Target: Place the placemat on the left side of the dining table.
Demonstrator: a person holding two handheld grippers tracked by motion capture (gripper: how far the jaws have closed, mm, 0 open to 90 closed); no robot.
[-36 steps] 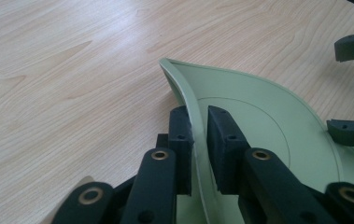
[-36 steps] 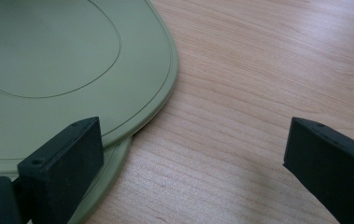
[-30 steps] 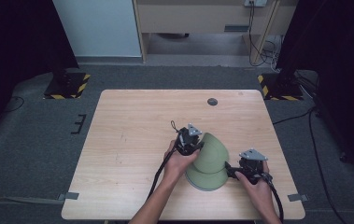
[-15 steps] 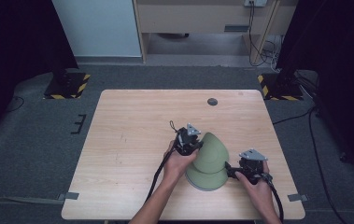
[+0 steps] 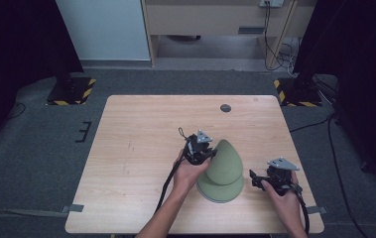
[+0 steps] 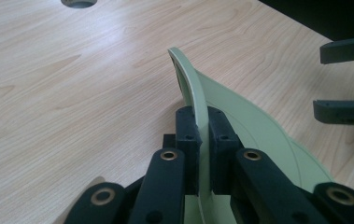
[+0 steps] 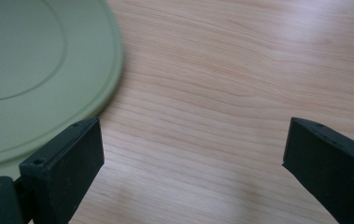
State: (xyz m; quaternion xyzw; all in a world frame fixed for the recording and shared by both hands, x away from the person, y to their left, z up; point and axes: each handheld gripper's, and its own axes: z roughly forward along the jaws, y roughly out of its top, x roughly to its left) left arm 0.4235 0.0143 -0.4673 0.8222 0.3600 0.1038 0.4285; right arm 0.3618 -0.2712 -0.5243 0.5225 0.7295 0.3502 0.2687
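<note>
The high view looks forward and down from above the desk's (image 5: 141,148) near edge, taking in the whole top. The left gripper view sits low and close, facing the far right corner. The right gripper view hovers just above the wood. All share the green mat (image 5: 222,171) (image 6: 258,130) (image 7: 34,70).

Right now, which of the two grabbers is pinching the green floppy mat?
The left gripper: its jaws are shut on the green mat, lifting one edge off the table. The right gripper has open jaws, holding nothing.
</note>
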